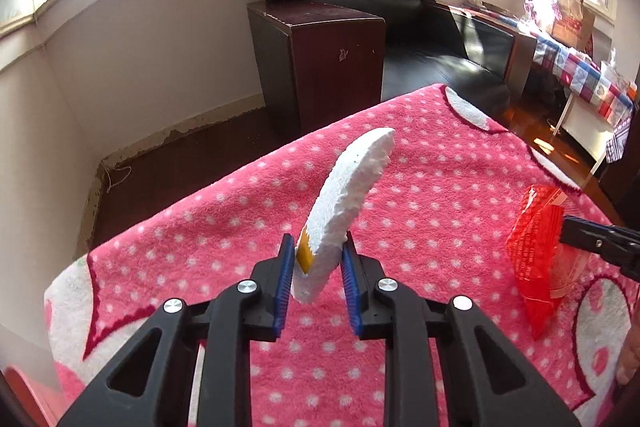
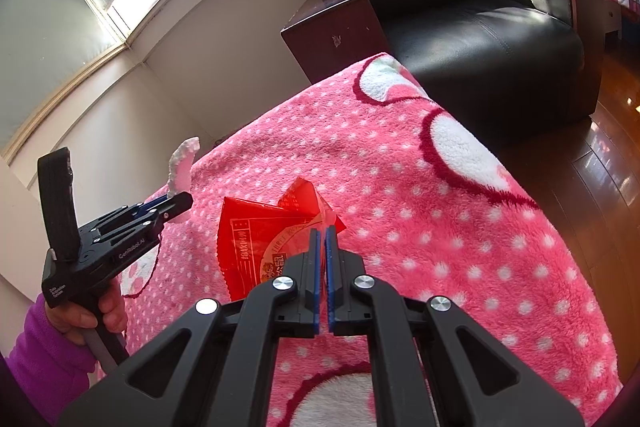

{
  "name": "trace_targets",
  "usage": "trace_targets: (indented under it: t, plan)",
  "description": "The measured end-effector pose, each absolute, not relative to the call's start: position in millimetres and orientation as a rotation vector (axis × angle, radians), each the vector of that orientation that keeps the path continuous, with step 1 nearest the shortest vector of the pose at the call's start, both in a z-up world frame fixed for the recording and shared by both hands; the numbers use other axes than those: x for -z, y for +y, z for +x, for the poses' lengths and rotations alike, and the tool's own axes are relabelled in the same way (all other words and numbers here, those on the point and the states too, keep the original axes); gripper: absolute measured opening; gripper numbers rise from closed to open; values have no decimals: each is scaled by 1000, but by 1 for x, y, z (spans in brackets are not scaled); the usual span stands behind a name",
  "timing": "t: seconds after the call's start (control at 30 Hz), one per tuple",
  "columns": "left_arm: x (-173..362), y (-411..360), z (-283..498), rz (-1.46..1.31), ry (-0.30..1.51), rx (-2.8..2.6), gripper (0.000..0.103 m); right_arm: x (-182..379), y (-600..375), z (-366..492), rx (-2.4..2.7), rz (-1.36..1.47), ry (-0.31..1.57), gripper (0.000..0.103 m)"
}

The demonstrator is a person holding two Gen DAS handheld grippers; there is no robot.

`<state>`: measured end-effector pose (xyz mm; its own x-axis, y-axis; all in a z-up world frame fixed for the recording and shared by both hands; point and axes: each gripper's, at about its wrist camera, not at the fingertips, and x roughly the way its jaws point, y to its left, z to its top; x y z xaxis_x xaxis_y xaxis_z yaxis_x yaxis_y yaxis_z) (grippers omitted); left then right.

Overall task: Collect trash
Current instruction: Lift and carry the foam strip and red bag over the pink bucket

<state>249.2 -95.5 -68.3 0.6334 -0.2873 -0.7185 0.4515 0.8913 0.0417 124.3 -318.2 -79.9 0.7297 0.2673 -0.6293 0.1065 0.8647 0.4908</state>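
My left gripper (image 1: 316,247) is shut on a curved piece of white foam (image 1: 348,195) with a yellow tape patch, held up above the pink polka-dot blanket (image 1: 440,163). My right gripper (image 2: 323,233) is shut on a red plastic wrapper (image 2: 260,243), lifted just over the blanket (image 2: 440,211). In the left wrist view the wrapper (image 1: 536,251) hangs at the right from the right gripper's fingers (image 1: 592,239). In the right wrist view the left gripper (image 2: 176,205) with the foam (image 2: 182,167) is at the left.
A black leather armchair (image 1: 400,7) and a dark brown cabinet (image 1: 320,63) stand beyond the blanket's far edge. A table with a checked cloth (image 1: 576,67) and clutter is at the far right. Wooden floor (image 2: 600,163) lies to the right.
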Motion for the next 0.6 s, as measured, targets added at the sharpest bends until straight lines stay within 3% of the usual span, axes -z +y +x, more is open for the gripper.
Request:
trace_targets:
  t: [0.6]
  plan:
    - [30,-10,96,-104,755,276,22,48,-279,105,-185,418,685,3]
